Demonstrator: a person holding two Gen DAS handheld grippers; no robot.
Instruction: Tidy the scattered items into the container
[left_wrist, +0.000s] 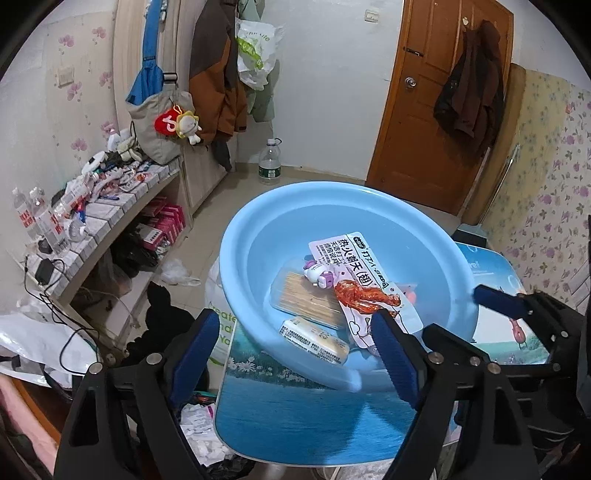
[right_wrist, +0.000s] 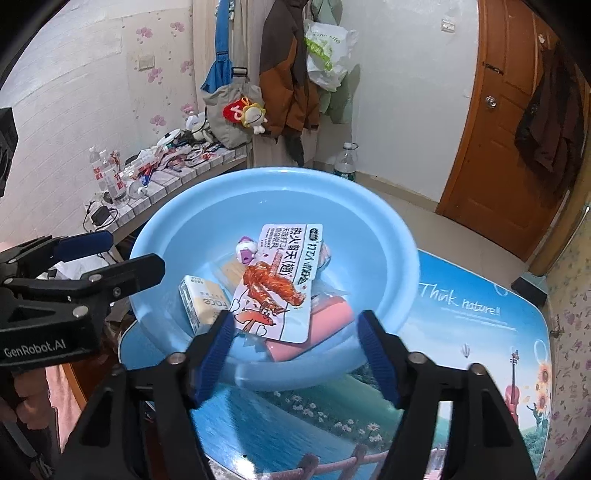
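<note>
Floral wallpaper (left_wrist: 74, 92) covers the left wall, while the far wall (left_wrist: 332, 92) is plain white beside a brown wooden door (left_wrist: 417, 110) hung with a dark jacket (left_wrist: 469, 99). Coats (left_wrist: 218, 74) and a white plastic bag (left_wrist: 255, 51) hang above the tiled floor (left_wrist: 207, 221) — a large water bottle (left_wrist: 270, 162) stands there. A low tiled shelf (left_wrist: 110, 214) along the left wall is cluttered with bottles and papers — the light is even and dim

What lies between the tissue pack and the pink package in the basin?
The chicken-wing snack packet lies between the tissue pack and pink package, in the right wrist view.

Even indoor light, sharp, fisheye-curved dark corners.
</note>
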